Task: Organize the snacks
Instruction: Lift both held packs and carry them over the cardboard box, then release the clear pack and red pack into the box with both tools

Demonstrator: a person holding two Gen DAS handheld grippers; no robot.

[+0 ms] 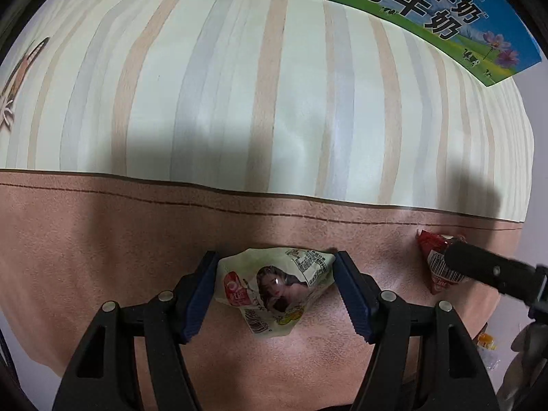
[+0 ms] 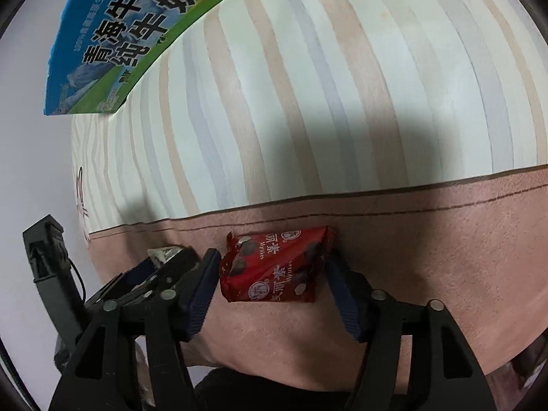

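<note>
A pale green snack packet [image 1: 274,289] with a woman's picture sits between the pads of my left gripper [image 1: 276,262], which is shut on it just above the pink tablecloth border. A red chocolate snack packet [image 2: 277,265] sits between the pads of my right gripper [image 2: 272,262], which is shut on it. In the left wrist view the red packet [image 1: 436,262] and the right gripper's finger [image 1: 486,269] show at the right. In the right wrist view the left gripper [image 2: 161,267] shows at the left.
A blue and green milk carton box [image 1: 394,3] stands at the far side of the striped tablecloth [image 1: 274,102]; it also shows in the right wrist view [image 2: 126,37]. An orange-wrapped item [image 1: 486,339] lies at the table's right edge.
</note>
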